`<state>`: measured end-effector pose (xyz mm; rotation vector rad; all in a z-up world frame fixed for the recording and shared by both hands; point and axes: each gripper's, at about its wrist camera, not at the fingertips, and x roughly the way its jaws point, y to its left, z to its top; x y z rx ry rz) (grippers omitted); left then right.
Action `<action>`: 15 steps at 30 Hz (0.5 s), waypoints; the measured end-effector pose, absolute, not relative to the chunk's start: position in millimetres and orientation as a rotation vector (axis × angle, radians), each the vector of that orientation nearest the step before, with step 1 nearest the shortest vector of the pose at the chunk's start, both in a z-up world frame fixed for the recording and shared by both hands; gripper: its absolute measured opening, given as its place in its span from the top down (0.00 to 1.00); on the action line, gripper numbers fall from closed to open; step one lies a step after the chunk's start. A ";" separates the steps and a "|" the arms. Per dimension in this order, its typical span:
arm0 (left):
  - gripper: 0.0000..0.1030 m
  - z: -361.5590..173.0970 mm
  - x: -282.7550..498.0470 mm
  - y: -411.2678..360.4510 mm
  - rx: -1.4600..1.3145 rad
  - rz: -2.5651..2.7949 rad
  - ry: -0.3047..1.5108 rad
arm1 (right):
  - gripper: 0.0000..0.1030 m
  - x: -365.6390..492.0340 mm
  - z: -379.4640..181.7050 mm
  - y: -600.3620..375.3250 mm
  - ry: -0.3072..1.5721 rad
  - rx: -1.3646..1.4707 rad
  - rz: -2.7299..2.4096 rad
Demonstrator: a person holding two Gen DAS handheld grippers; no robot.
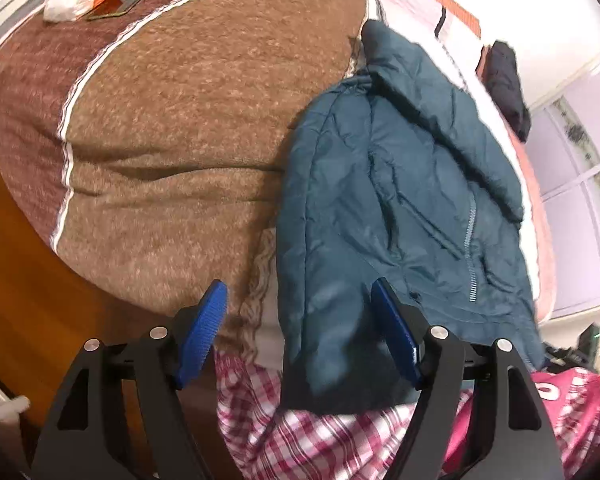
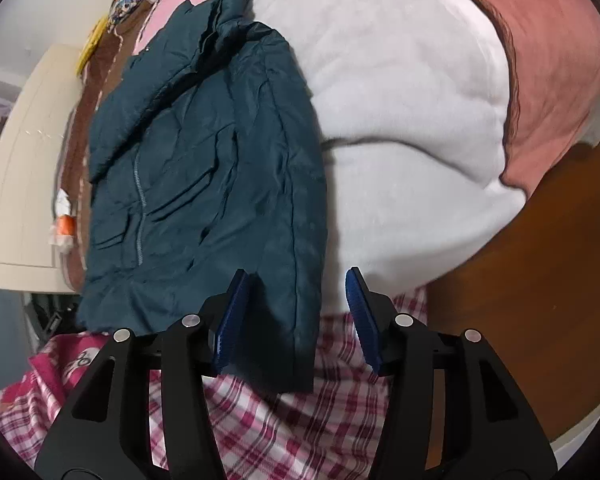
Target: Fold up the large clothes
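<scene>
The teal jacket (image 1: pixel 400 200) lies on the bed (image 1: pixel 180 120), its long axis running away from both tongs, collar far and hem near, hanging a little over the bed edge above the checked cloth (image 2: pixel 300 420). Both sleeves seem already folded in. The left tongs (image 1: pixel 300 332) stand wide open and hold nothing, with the left hem corner between the jaws. The right tongs (image 2: pixel 296 320) are open and empty too, around the right hem corner. Both seem equally near, so I judge the hem will be lifted toward the collar.
</scene>
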<state>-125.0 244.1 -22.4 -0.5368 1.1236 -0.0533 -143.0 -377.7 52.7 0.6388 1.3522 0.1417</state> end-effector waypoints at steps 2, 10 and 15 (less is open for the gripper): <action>0.28 -23.4 -130.5 246.2 -0.585 -0.086 1.133 | 0.47 -144.6 51.0 -375.7 1.367 0.663 0.175; 0.82 -21.7 -135.4 235.0 -0.694 -0.238 1.115 | 0.47 -150.3 48.7 -362.7 1.377 0.675 0.256; 0.90 -0.1 -132.2 231.1 -0.654 -0.261 1.047 | 0.58 -155.7 47.9 -363.2 1.357 0.667 0.270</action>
